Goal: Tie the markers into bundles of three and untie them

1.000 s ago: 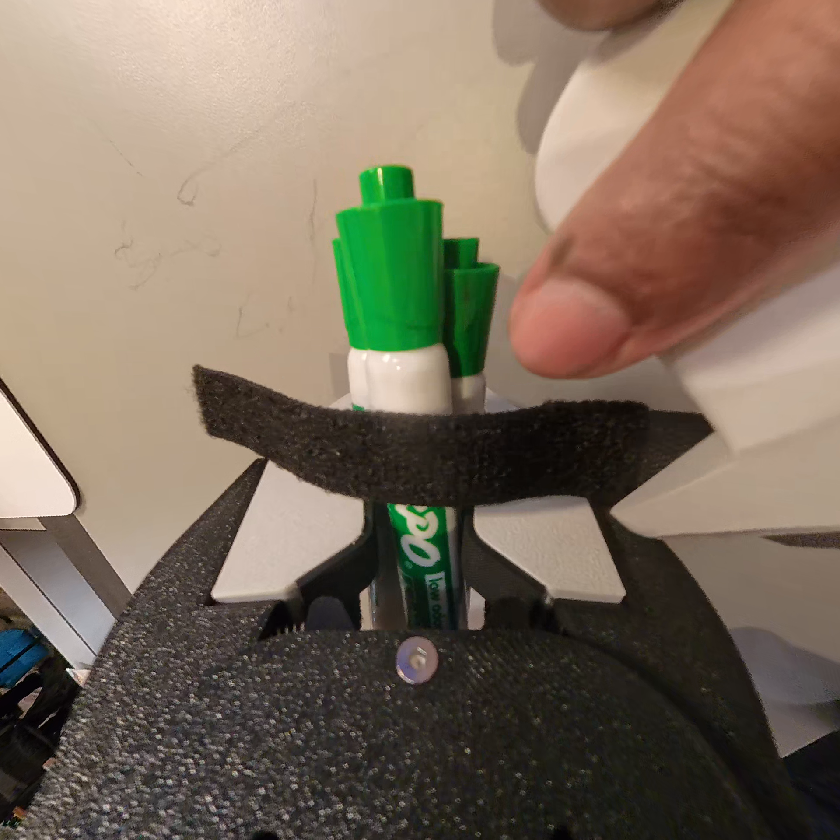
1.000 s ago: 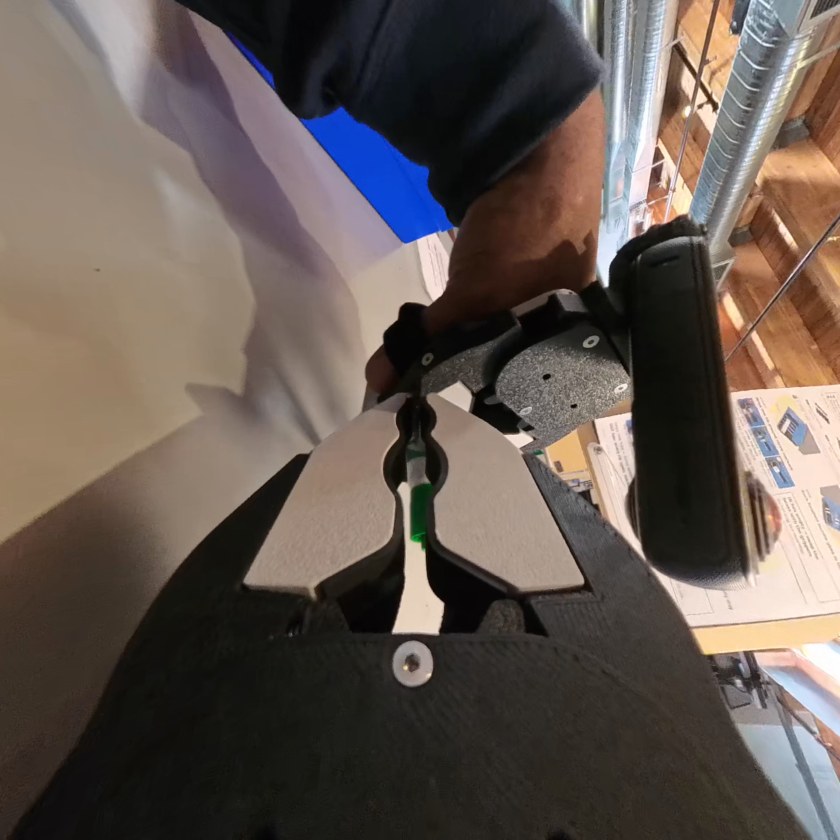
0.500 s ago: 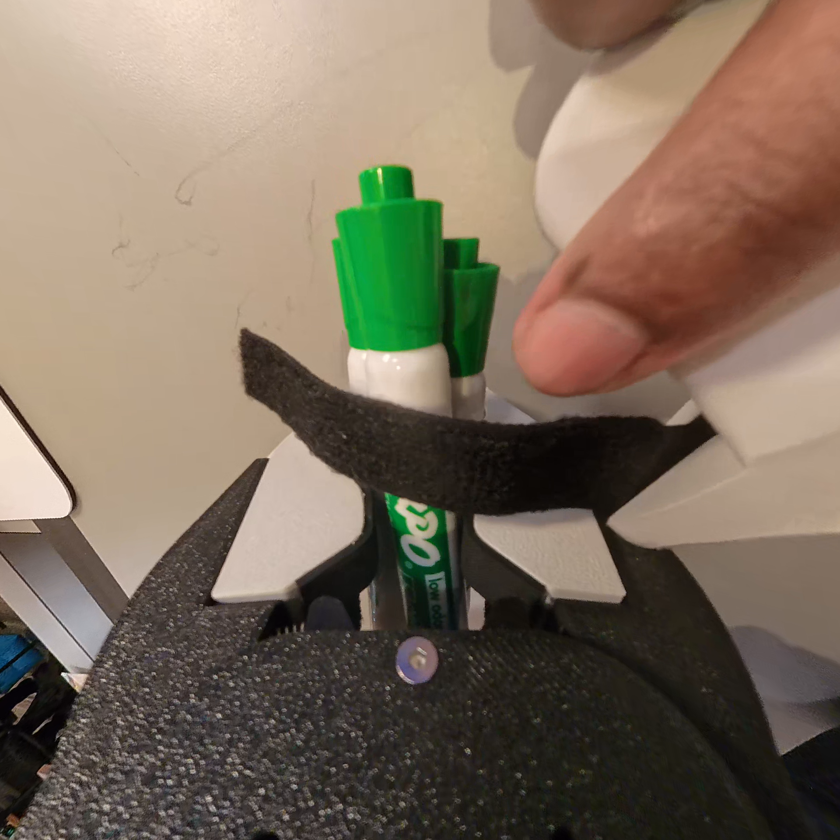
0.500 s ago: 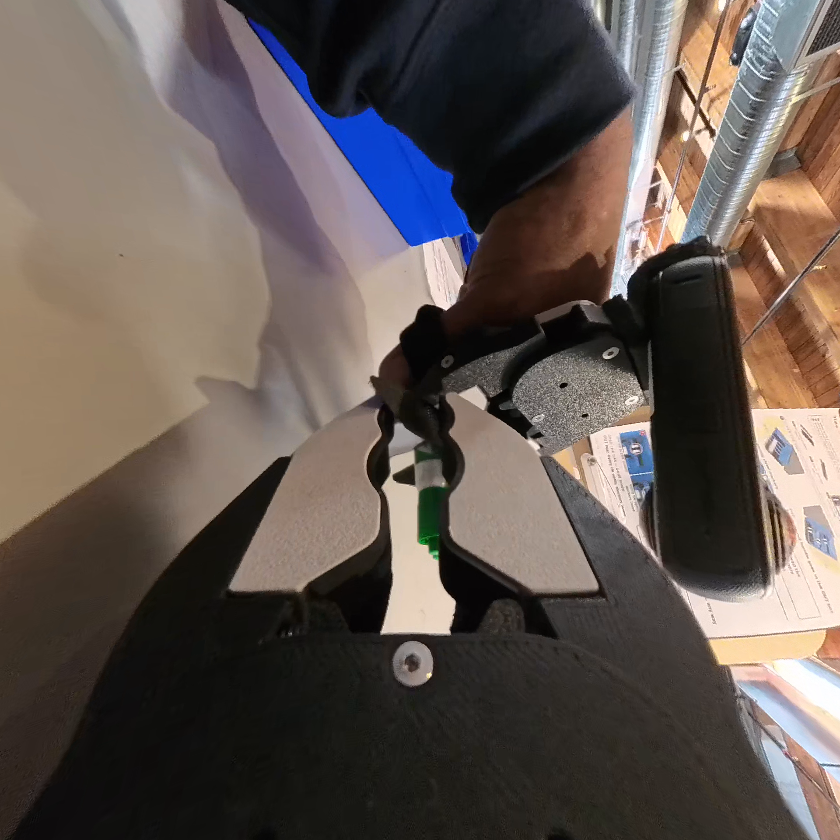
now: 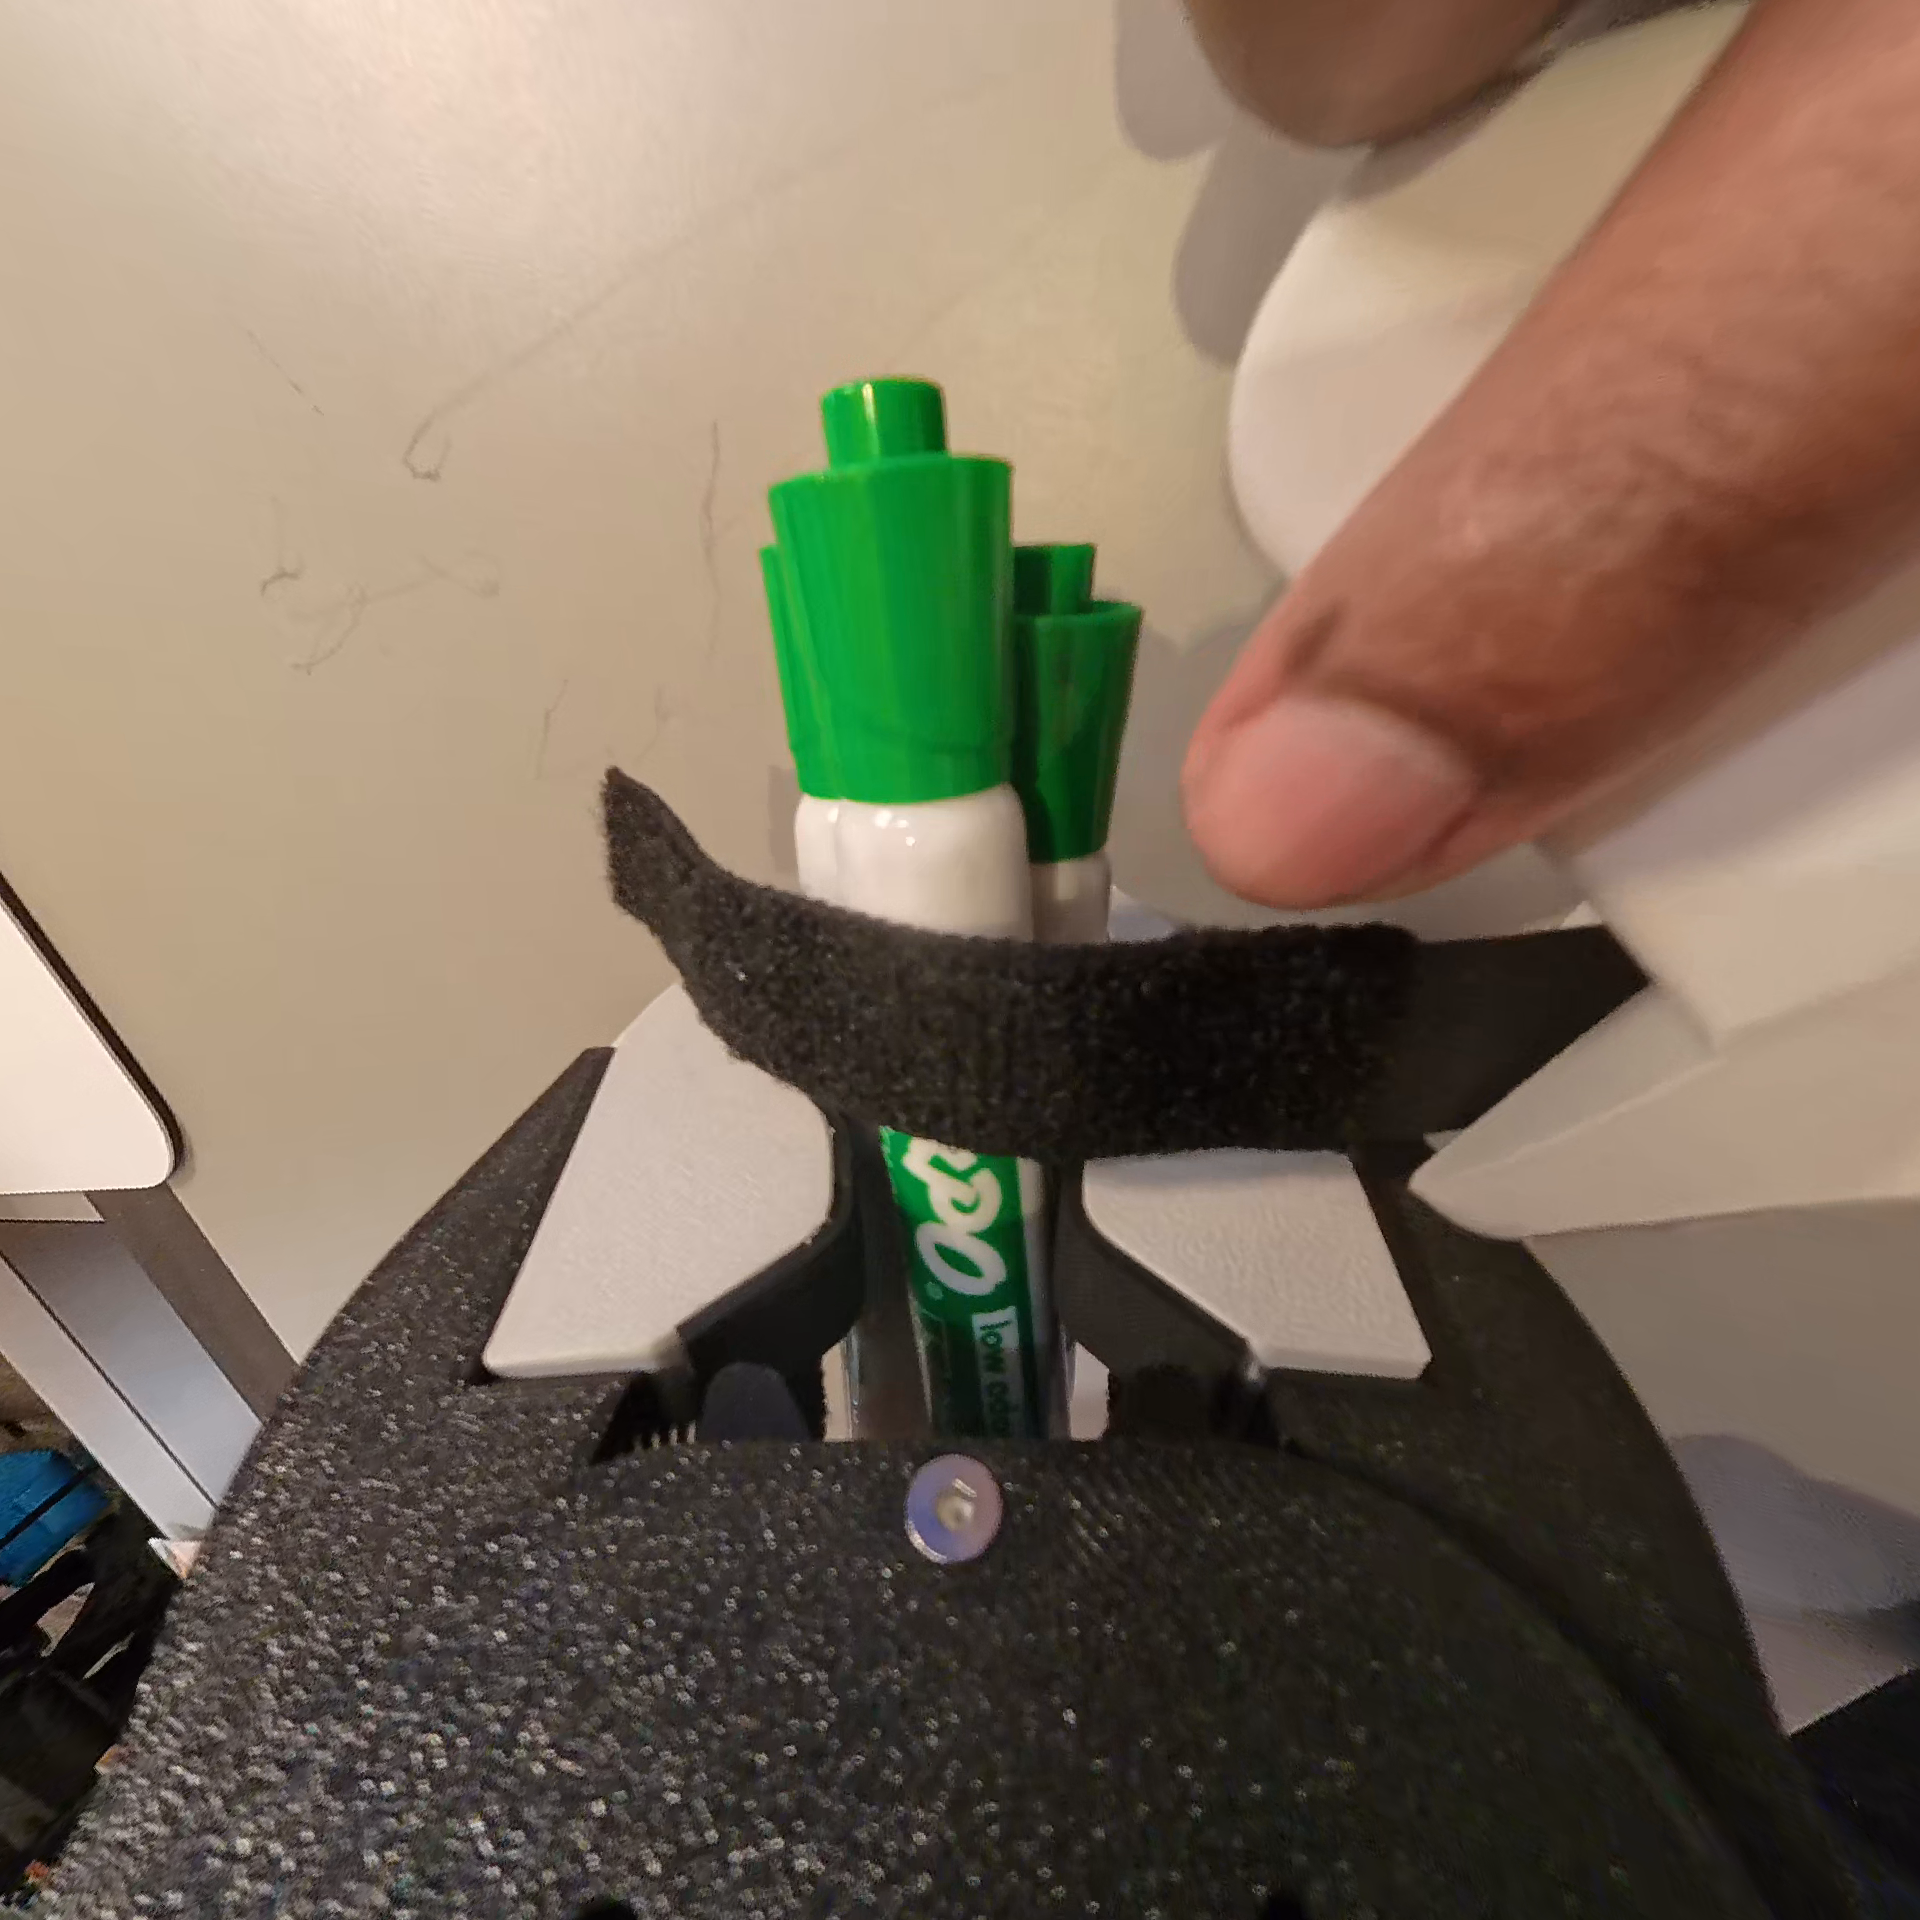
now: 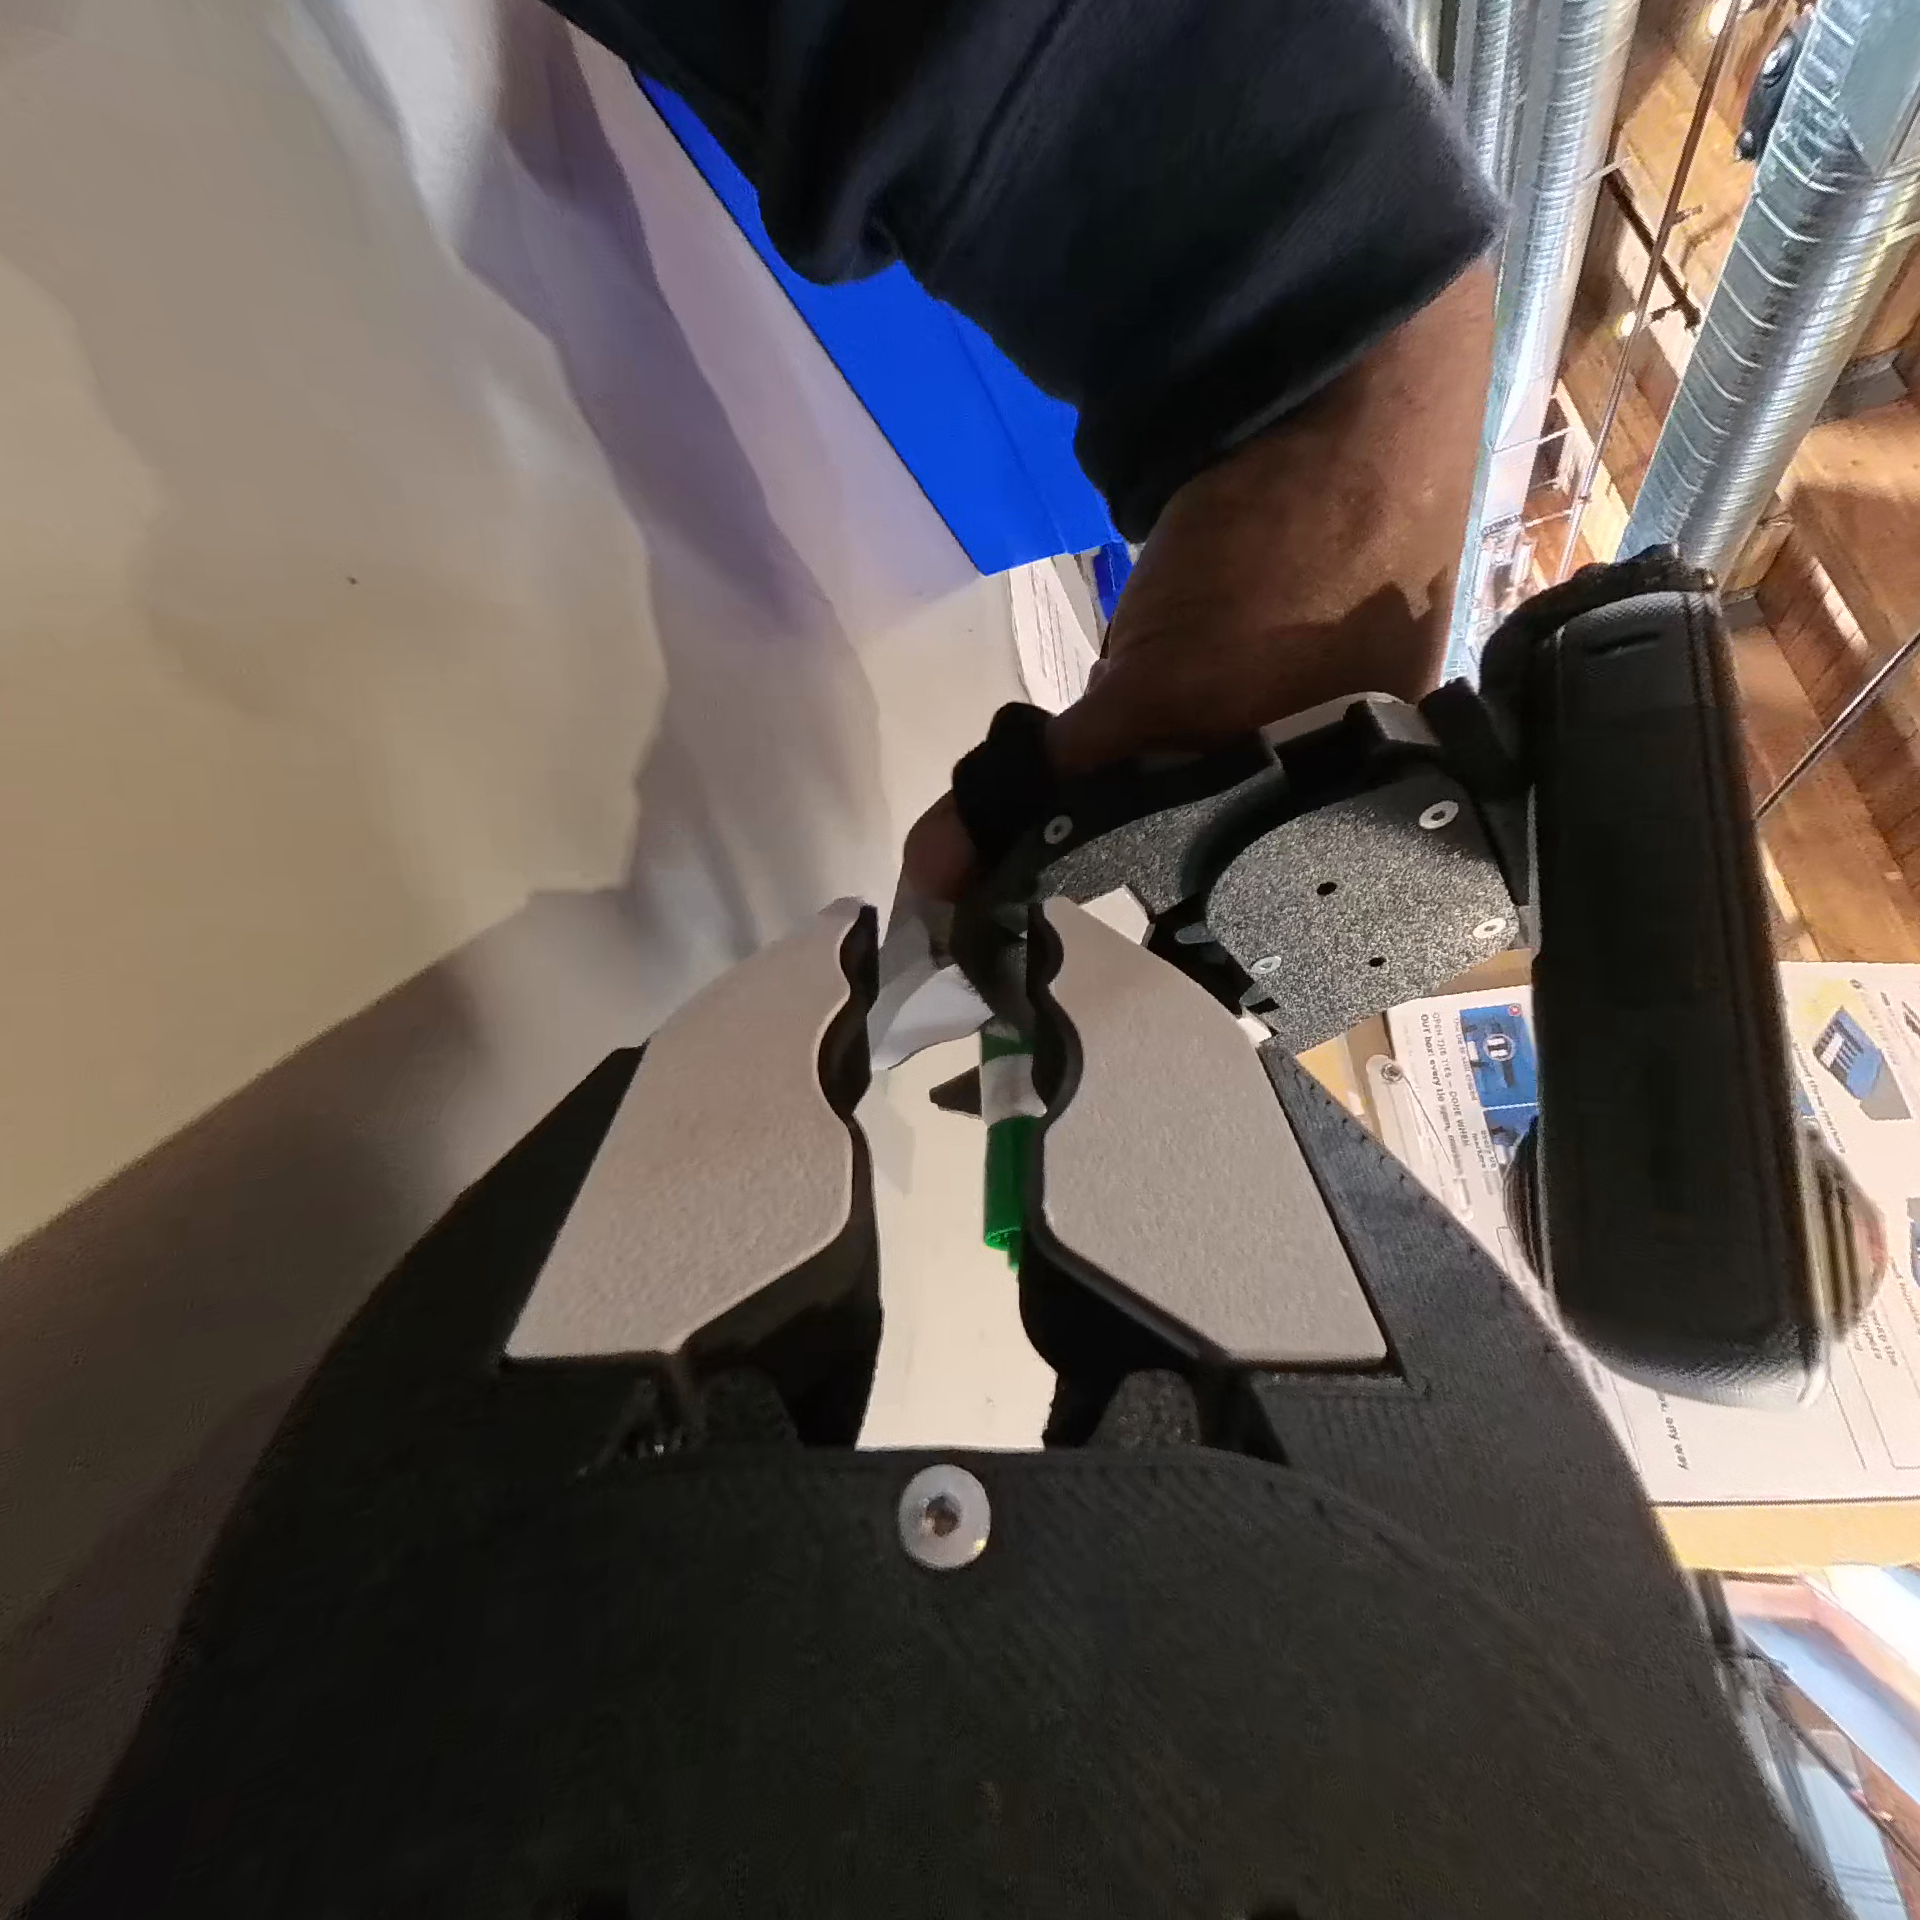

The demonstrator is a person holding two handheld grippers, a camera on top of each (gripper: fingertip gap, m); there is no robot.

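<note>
Three green markers [image 5: 914,665] clamped in left tongs [image 5: 961,1049]. Right tongs [image 6: 951,997] parted, black strap [image 5: 1039,1029] across markers unpinched. Risk: loose strap tail springs off markers, unwraps.

Three white-barrelled markers with green caps [image 5: 904,665] stand upright, caps toward twelve o'clock, bunched together. A fuzzy black fabric strap [image 5: 1039,1049] crosses their barrels from nine to three o'clock.
</note>
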